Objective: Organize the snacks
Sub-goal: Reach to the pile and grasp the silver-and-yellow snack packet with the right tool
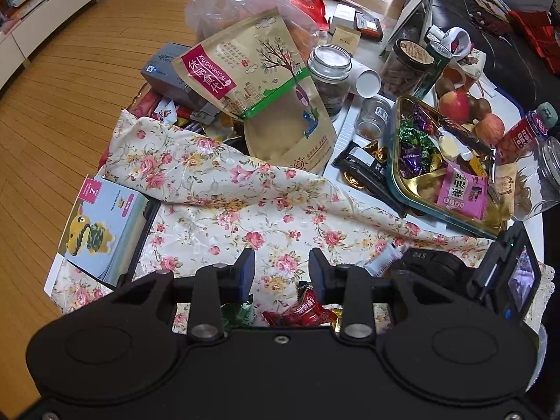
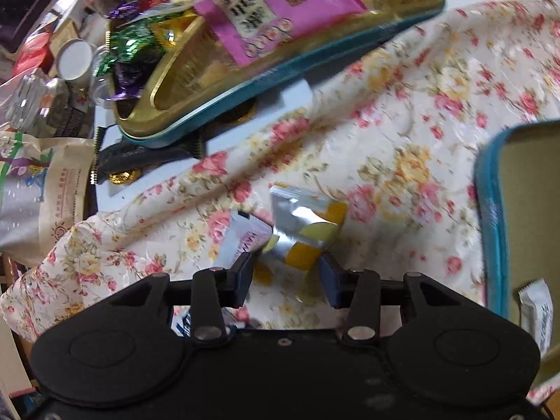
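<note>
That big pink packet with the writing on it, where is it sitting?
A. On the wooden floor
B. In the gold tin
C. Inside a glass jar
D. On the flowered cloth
B: the pink packet lies inside the gold tin, among wrapped sweets, not on the cloth.

Two apples [image 1: 454,105], three glass jars [image 1: 329,70], two kraft pouches [image 1: 245,70] and one gold tray [image 1: 399,182].

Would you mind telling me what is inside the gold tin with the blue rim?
The gold tin holds a pink packet, purple sweets and green sweets. Whatever lies under the packet is covered.
</note>
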Tool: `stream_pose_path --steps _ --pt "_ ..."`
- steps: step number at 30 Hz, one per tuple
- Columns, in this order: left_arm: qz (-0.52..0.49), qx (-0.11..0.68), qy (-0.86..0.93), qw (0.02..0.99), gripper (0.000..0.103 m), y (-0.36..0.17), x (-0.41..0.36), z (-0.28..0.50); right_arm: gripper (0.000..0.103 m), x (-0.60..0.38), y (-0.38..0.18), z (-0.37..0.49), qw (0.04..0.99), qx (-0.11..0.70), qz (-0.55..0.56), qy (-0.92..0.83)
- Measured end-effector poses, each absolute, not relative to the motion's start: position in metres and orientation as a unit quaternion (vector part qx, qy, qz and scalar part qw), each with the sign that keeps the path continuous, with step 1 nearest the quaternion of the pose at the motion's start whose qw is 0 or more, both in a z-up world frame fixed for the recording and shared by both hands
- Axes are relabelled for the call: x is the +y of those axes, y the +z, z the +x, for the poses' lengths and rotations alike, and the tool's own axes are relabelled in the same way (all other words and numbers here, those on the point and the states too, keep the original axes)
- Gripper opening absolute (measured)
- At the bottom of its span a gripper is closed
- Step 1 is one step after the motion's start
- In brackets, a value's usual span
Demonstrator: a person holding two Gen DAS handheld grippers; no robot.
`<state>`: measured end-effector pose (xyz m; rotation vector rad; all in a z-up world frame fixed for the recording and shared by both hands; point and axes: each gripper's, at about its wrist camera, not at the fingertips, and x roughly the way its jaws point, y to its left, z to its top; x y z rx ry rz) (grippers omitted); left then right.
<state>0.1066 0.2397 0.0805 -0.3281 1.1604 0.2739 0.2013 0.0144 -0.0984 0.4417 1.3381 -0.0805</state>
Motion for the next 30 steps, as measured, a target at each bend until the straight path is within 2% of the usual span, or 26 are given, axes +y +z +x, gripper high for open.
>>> stream_pose_path --steps 6,21,30 --pt "-0.162 0.543 0.131 0.813 0.044 0.081 0.243 0.106 0.045 0.028 -0.097 0.207 0.8 0.582 0.144 -0.012" --pt "-0.166 0.548 0.129 0.809 0.044 0.077 0.243 0.106 0.046 0.059 -0.116 0.21 0.808 0.587 0.052 -0.006" --pt "-0.161 0.557 0.125 0.805 0.044 0.071 0.246 0.106 0.036 0.05 -0.107 0.196 0.806 0.588 0.061 0.006"
